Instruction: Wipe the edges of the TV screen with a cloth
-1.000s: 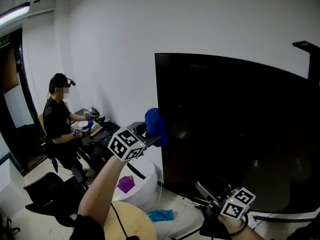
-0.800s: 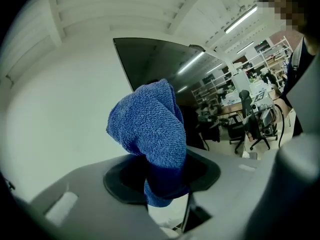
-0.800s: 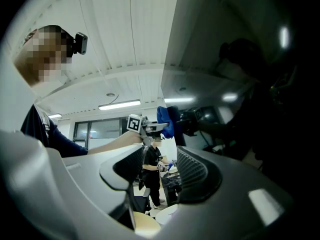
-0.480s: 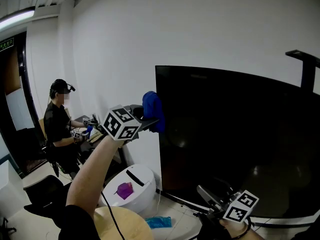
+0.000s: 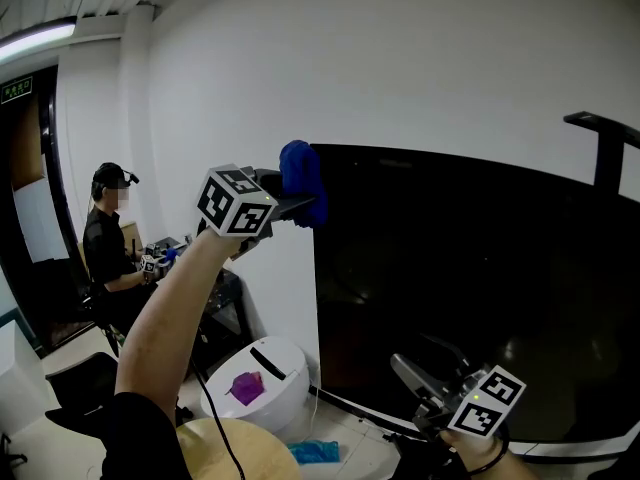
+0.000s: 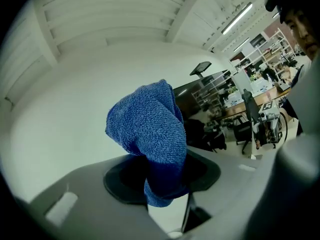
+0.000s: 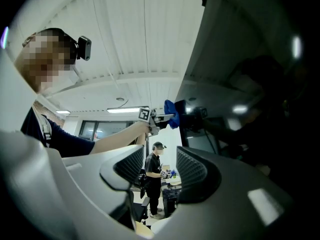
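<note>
A large black TV screen (image 5: 480, 298) stands against the white wall. My left gripper (image 5: 300, 206) is raised at the screen's top left corner and is shut on a bunched blue cloth (image 5: 300, 183). The cloth touches that corner. In the left gripper view the cloth (image 6: 150, 134) bulges out from between the jaws and hides the pads. My right gripper (image 5: 412, 376) hangs low before the screen's bottom edge. Its jaws are closing and nothing is between them (image 7: 160, 171). The right gripper view looks up at the TV (image 7: 250, 109) and at the cloth (image 7: 172, 114).
A person (image 5: 108, 253) sits at a desk at the far left. A white bin (image 5: 262, 373) with a purple item stands below the TV's left edge, with a blue rag (image 5: 315, 453) on the floor. A round wooden top (image 5: 240, 453) is near me. A black bracket (image 5: 600, 133) rises at the right.
My left gripper has carried the blue cloth up along the TV's left edge to its top corner. The right gripper has stayed low in about the same place.
</note>
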A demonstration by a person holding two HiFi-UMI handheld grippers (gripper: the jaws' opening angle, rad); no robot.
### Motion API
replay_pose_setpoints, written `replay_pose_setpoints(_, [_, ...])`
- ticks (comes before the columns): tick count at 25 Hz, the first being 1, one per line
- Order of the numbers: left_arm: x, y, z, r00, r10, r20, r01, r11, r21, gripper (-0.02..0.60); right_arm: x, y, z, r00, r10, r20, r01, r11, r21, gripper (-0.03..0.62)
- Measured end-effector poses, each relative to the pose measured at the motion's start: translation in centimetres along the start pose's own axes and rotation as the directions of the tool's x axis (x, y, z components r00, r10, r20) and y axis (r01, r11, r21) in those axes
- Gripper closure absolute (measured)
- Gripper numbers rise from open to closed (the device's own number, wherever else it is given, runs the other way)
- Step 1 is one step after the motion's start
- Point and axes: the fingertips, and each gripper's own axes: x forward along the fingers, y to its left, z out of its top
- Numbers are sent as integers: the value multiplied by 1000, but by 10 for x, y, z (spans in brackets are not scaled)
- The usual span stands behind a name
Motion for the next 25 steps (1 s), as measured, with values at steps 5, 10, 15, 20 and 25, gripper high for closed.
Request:
replay_pose_setpoints(5, [-2, 16, 26, 1000, 21, -11, -21, 999, 35, 420, 3, 8, 24, 999, 4, 49, -3, 1000, -21, 381])
replay_pose_setpoints(10, [-7, 27, 50, 998, 50, -34, -46, 994, 100, 421, 4, 12, 34, 998, 11, 65, -9, 999, -30, 382])
replay_pose_setpoints(15, [-14, 37, 66, 996, 64, -58, -55, 988, 148, 425, -3, 21, 50, 995, 20, 97, -15, 999, -50, 384])
replay_pose_setpoints(20, [-23, 47, 79, 957, 155, -244, -45, 914, 403, 424, -14, 19, 61, 994, 10, 112, -2, 998, -69, 387])
replay_pose_setpoints(25, [-22, 43, 84, 868, 248, -429, 99, 761, 641, 424, -24, 20, 71, 991, 1, 133, 9, 997, -75, 388])
